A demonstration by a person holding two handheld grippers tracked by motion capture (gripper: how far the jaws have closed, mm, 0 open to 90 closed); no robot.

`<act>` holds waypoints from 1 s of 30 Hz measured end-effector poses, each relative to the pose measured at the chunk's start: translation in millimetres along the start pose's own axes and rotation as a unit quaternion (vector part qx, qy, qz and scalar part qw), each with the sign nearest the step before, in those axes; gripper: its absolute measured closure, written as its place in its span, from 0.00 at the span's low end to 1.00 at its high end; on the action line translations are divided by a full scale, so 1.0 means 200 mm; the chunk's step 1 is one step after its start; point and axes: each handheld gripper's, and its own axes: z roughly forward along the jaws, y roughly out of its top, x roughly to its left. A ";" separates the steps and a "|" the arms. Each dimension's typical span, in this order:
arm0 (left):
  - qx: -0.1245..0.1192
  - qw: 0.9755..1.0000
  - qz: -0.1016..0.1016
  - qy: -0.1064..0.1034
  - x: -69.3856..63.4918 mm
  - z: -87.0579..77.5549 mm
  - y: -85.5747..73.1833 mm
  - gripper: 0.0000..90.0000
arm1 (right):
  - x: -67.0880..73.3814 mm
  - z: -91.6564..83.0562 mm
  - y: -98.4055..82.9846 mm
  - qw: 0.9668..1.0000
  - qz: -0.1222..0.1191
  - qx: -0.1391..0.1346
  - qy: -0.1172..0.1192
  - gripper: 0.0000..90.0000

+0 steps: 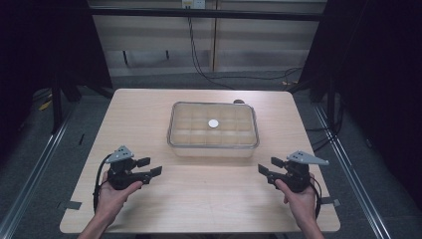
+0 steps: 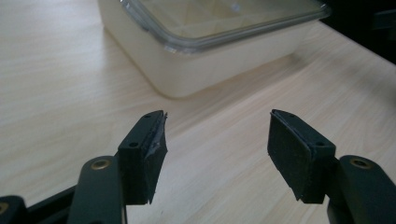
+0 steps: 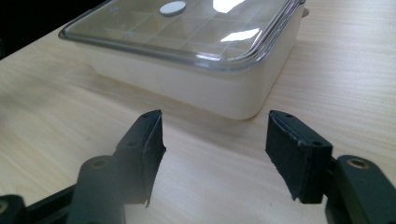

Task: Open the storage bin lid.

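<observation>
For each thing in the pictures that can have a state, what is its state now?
box: on the table, upright, closed.
clear lid: on the box, white disc at its centre.
left gripper: open, empty, short of the box.
right gripper: open, empty, short of the box.

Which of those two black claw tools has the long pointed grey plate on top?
The right gripper, in the hand at the right of the high view. Its grey plate stretches into a long point; the left gripper carries a shorter, stubbier plate.

A lab-like recording bay: dark curtains (image 1: 383, 74), floor rails (image 1: 30, 169), trailing cables (image 1: 209, 69)
</observation>
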 end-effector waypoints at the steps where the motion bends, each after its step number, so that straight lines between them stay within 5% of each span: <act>1: 0.004 1.000 -0.002 0.004 0.00 0.00 0.01 0.46 | 0.00 0.01 0.02 1.000 0.004 0.002 0.002 0.40; 4: -0.003 1.000 -0.021 -0.001 0.03 0.00 0.05 0.46 | -0.01 0.02 0.06 1.000 0.006 0.014 0.009 0.37; 8: 0.008 1.000 -0.011 -0.006 0.03 0.01 0.07 0.50 | -0.01 0.05 0.11 1.000 -0.002 0.020 0.016 0.34; 11: -0.007 1.000 0.001 -0.011 0.01 0.01 0.09 0.58 | 0.00 0.10 0.13 0.999 -0.013 0.035 0.013 0.33; 15: 0.002 1.000 0.007 -0.026 0.00 0.04 0.15 0.55 | -0.01 0.14 0.17 0.999 -0.008 0.032 0.023 0.32; 17: 0.002 1.000 0.009 -0.013 0.01 0.05 0.16 0.56 | -0.02 0.15 0.19 0.999 -0.005 0.029 0.024 0.32; 22: 0.017 1.000 -0.013 0.005 0.05 0.08 0.17 0.57 | -0.05 0.17 0.21 0.999 -0.005 0.032 0.018 0.27; 23: 0.008 1.000 -0.018 -0.004 0.05 0.09 0.18 0.57 | -0.06 0.18 0.21 0.999 -0.007 0.038 0.016 0.27; 30: 0.007 1.000 0.001 -0.010 0.09 0.11 0.24 0.48 | -0.08 0.24 0.23 0.998 -0.006 0.058 0.026 0.23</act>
